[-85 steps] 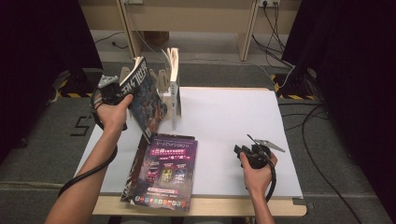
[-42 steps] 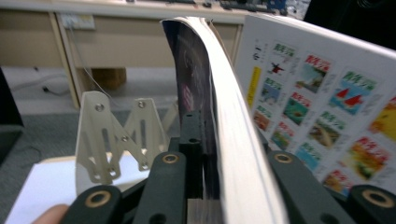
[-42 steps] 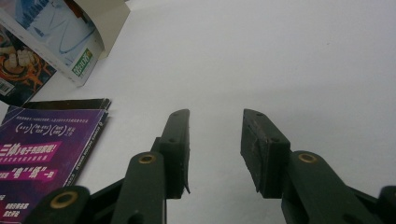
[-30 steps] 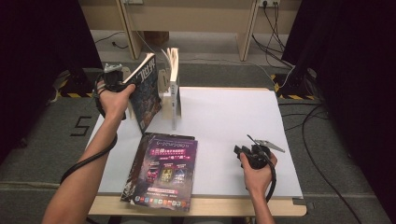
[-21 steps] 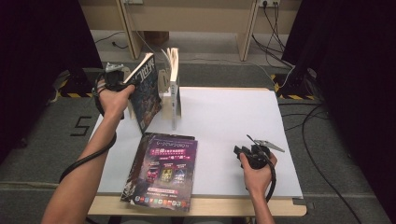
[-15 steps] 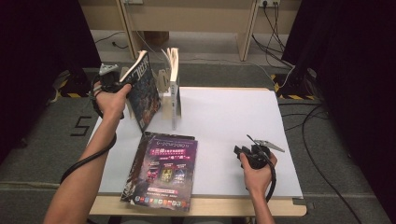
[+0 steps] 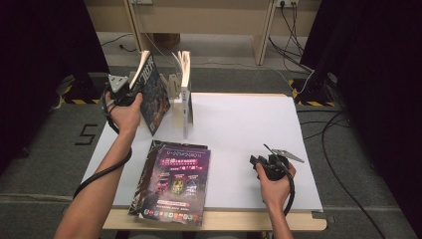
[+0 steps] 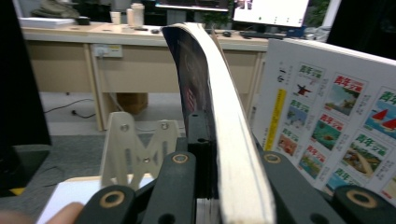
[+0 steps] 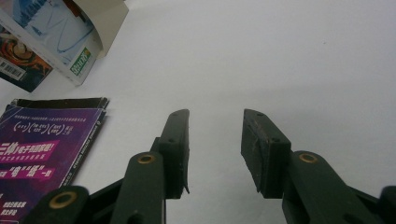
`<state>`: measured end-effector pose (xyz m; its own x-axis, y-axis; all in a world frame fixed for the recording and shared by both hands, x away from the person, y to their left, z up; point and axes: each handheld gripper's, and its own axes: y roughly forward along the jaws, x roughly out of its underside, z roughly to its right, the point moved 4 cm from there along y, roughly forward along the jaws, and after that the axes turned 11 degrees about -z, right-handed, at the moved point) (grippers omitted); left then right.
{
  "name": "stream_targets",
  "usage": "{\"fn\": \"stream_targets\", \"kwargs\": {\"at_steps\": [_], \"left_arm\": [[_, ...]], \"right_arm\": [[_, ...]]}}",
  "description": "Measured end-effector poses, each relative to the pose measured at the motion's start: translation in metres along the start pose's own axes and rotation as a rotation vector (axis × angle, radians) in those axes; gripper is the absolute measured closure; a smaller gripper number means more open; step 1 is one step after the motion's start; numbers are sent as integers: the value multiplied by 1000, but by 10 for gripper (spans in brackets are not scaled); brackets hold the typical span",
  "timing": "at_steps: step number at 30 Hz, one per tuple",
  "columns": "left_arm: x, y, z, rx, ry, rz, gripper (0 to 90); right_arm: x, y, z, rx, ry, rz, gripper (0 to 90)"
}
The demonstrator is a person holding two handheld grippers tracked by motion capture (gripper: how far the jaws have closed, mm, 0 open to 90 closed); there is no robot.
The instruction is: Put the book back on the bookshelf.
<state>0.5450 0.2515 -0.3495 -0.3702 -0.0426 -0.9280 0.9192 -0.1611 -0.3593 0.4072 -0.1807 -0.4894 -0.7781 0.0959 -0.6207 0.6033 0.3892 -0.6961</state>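
Observation:
My left gripper [image 7: 130, 92] is shut on a dark-covered book [image 7: 152, 94], held upright on edge over the table's far left corner. Its jaws have just been closing on the book. In the left gripper view the book's curved page block [image 8: 219, 116] rises between the jaws of the left gripper [image 8: 233, 154]. Just to its right a white-covered magazine [image 7: 185, 94] stands upright against a wooden stand [image 7: 174, 82]. My right gripper [image 7: 259, 162] rests at the front right of the white table [image 7: 239, 129]. In its own view the right gripper [image 9: 215, 126] is open, with nothing between the jaws.
A stack of purple-covered magazines [image 7: 174, 181] lies flat at the front left, also seen as purple magazines [image 9: 42, 149] beside my right gripper. The white magazine's printed back [image 8: 327, 116] and the wooden stand [image 8: 135, 144] flank the held book. Cables run over the floor around the table.
The left hand has lifted the dark book higher and back toward the stand, turning it more upright. The right hand and the flat magazines have not moved.

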Motion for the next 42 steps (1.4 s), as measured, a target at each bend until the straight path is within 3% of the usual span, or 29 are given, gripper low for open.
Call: {"fn": "stream_targets", "kwargs": {"at_steps": [7,11,13,17,24,29,34,36,42], "left_arm": [[-3,-1,4,-12,22,-49,809],[-5,-1,4,-14,2,-93,775],[-5,1,3,6,-24,-119,755],[-7,4,1,8,-27,-142,717],[-8,11,-3,74,-88,-182,687],[-5,20,-2,141,-103,-292,744],[-7,22,-1,89,-32,-310,814],[-6,22,0,90,-37,-302,819],[-1,17,0,21,-53,-218,823]], "right_arm": [[0,1,-1,-3,3,-3,623],[1,-1,-1,-4,4,-3,623],[1,-1,0,-5,5,-1,623],[1,0,1,-4,-1,0,622],[2,1,1,-7,15,-13,618],[2,1,0,-10,21,-19,615],[2,1,1,-2,2,-17,614],[2,1,1,-3,2,-17,614],[2,1,1,-8,12,-15,615]]}}
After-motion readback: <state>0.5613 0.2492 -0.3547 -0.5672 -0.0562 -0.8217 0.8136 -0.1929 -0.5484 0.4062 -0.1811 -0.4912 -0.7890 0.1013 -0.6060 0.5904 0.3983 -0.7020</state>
